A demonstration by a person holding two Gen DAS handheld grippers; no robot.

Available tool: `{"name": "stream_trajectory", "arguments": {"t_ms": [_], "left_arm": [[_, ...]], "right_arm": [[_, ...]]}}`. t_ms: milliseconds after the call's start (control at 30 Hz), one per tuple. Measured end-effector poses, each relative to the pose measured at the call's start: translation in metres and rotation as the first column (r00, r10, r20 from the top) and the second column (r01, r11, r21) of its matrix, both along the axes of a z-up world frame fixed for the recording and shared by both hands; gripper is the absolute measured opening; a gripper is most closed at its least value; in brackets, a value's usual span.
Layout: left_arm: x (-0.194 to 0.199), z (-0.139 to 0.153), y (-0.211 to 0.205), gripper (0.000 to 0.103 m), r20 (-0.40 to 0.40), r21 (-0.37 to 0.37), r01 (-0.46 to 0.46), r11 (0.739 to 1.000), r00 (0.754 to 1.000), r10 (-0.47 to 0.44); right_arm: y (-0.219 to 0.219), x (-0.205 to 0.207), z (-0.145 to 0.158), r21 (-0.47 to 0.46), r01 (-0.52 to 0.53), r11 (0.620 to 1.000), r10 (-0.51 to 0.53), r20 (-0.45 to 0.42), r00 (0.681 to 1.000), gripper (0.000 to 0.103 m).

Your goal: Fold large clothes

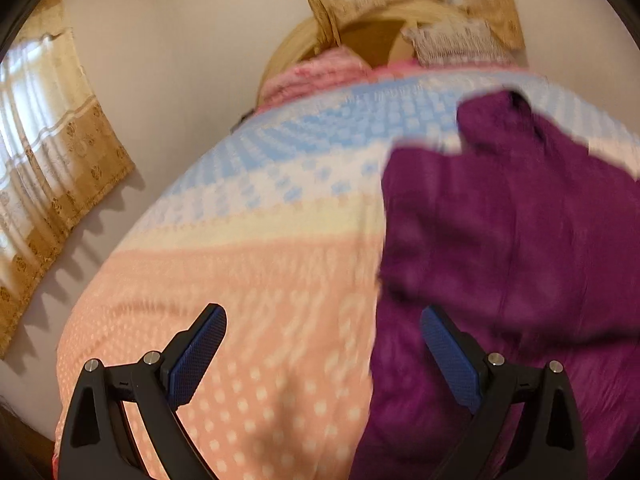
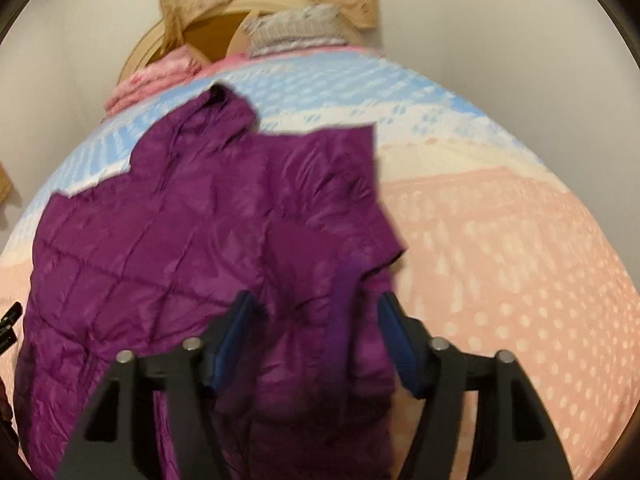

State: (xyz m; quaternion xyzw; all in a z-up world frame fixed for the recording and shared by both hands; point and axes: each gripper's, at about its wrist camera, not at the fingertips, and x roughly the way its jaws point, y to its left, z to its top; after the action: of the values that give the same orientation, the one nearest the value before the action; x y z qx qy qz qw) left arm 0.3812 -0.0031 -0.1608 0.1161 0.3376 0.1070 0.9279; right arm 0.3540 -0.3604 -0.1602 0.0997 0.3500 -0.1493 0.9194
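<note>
Blue ribbed pads lined the black fingers of the right gripper (image 2: 316, 312), whose jaws stood apart with a fold of the jacket (image 2: 192, 240) lying between them, the pads not pressing on it. Nothing was held. The left gripper (image 1: 322, 328) stood wide and empty over the bedspread (image 1: 248, 272), its right finger just over the jacket's edge.

That jacket was purple, quilted in a diamond grid of stitched seams, with a slight sheen like thin puffer nylon. It lay spread on the bed, reaching from the near edge toward the middle, a sleeve or flap folded across its body and a rounded hood (image 2: 224, 108) pointing toward the head of the bed. Its surface was rumpled and softly puffed.

Beneath it the bedspread ran in bands: peach with pale dots near the foot, cream in the middle, light blue checks toward the head. A pink blanket (image 2: 152, 80) and a grey knitted pillow (image 2: 296, 28) sat at the head end, against a curved wooden headboard (image 2: 216, 28). Tan patterned curtains (image 1: 52, 176) hung along the wall.
</note>
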Motion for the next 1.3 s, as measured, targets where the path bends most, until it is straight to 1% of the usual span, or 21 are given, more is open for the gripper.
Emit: {"name": "stream_trajectory", "arguments": {"t_ms": [67, 100, 133, 167, 200, 267, 333, 467, 533, 600, 700, 1033, 1200, 1300], "left_arm": [[0.014, 0.018, -0.009, 0.098, 0.046, -0.014, 0.011, 1.0, 0.999, -0.011], [0.024, 0.023, -0.014, 0.098, 0.051, -0.022, 0.008, 1.0, 0.999, -0.007], [0.036, 0.024, -0.017, 0.098, 0.048, -0.037, -0.005, 0.999, 0.999, 0.006], [0.048, 0.022, -0.019, 0.098, 0.042, -0.054, -0.021, 0.998, 0.999, 0.024], [0.059, 0.019, -0.02, 0.098, 0.033, -0.061, -0.044, 0.997, 0.998, 0.046], [0.084, 0.006, -0.026, 0.098, 0.018, -0.03, -0.116, 0.993, 0.993, 0.117], [0.101, -0.011, -0.032, 0.098, -0.013, -0.009, -0.153, 0.988, 0.988, 0.152], [0.119, -0.05, -0.041, 0.098, -0.067, 0.044, -0.144, 0.989, 0.987, 0.146], [0.123, -0.061, -0.042, 0.098, -0.099, 0.037, -0.125, 0.991, 0.987, 0.128], [0.125, -0.064, -0.042, 0.098, -0.105, 0.033, -0.117, 0.993, 0.987, 0.12], [0.128, -0.066, -0.045, 0.098, -0.113, 0.036, -0.109, 0.993, 0.987, 0.112], [0.126, -0.069, -0.047, 0.099, -0.107, 0.033, -0.114, 0.993, 0.987, 0.117], [0.127, -0.069, -0.046, 0.1, -0.107, 0.027, -0.115, 0.993, 0.987, 0.118], [0.128, -0.069, -0.044, 0.1, -0.11, 0.011, -0.116, 0.993, 0.987, 0.116]], "right_arm": [[0.002, -0.002, 0.015, -0.01, 0.023, 1.0, -0.022, 0.048, 0.999, 0.068], [0.007, 0.0, 0.024, -0.027, 0.027, 0.999, -0.026, 0.066, 0.998, 0.067], [0.011, 0.004, 0.029, -0.04, 0.023, 0.999, -0.02, 0.075, 0.997, 0.061], [0.017, 0.01, 0.032, -0.052, 0.015, 0.999, -0.01, 0.081, 0.997, 0.052], [0.022, 0.017, 0.033, -0.065, 0.011, 0.998, -0.006, 0.08, 0.997, 0.049], [0.031, 0.037, 0.027, -0.09, 0.017, 0.996, -0.012, 0.059, 0.998, 0.046], [0.034, 0.056, 0.014, -0.083, 0.023, 0.996, -0.021, 0.025, 0.999, 0.043], [0.036, 0.073, -0.016, -0.085, 0.008, 0.996, -0.011, -0.031, 0.999, 0.041], [0.035, 0.076, -0.036, -0.096, 0.004, 0.995, -0.011, -0.067, 0.998, 0.041], [0.027, 0.073, -0.044, -0.055, 0.011, 0.998, -0.014, -0.062, 0.998, 0.04], [0.022, 0.073, -0.045, -0.027, 0.015, 1.0, -0.017, -0.066, 0.998, 0.04], [0.029, 0.077, -0.048, -0.068, 0.013, 0.998, -0.019, -0.092, 0.996, 0.04], [0.028, 0.077, -0.049, -0.066, 0.011, 0.998, -0.018, -0.092, 0.996, 0.04], [0.028, 0.077, -0.049, -0.071, 0.012, 0.997, -0.018, -0.094, 0.995, 0.04]]}}
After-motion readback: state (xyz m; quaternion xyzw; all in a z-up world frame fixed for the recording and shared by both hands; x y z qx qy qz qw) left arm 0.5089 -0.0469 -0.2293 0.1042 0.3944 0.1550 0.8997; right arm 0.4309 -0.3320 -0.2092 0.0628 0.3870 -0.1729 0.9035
